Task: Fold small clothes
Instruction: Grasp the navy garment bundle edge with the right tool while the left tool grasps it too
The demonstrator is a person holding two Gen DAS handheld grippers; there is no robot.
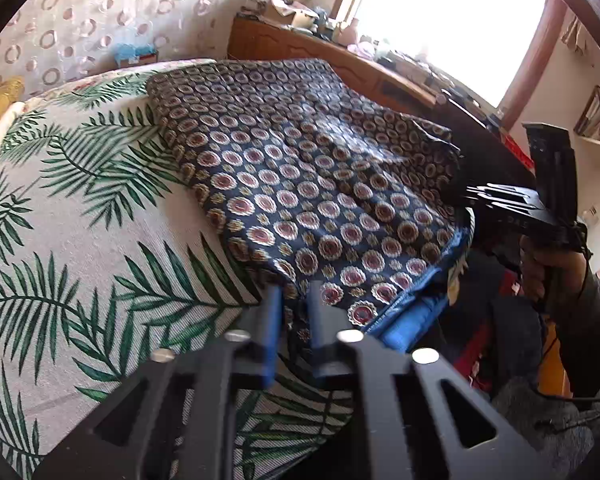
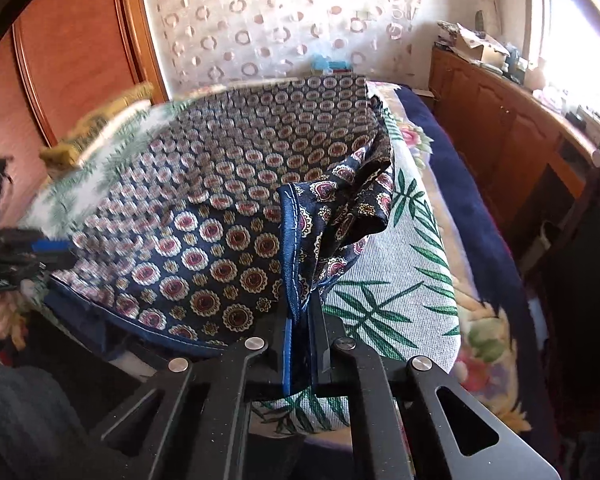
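A navy garment with red and cream medallions [image 1: 300, 184] lies spread on a palm-leaf cover [image 1: 80, 216] on the bed. My left gripper [image 1: 294, 304] is shut on its near hem, blue pads close together with cloth between them. My right gripper [image 2: 302, 320] is shut on a bunched corner with a blue stitched hem [image 2: 290, 248], lifted and folded toward me. The garment [image 2: 204, 208] stretches between the two grippers. The right gripper also shows in the left wrist view [image 1: 472, 196], gripping the cloth's right edge. The left gripper shows at the left edge of the right wrist view [image 2: 56, 248].
A wooden dresser [image 1: 340, 60] with clutter runs along the far side under a bright window [image 1: 452, 20]. A wooden headboard or wardrobe panel [image 2: 80, 52] stands left. A floral blanket with a navy border [image 2: 480, 240] lies under the leaf cover [image 2: 388, 300]. Dark clothes pile [image 1: 520, 328] lies beside the bed.
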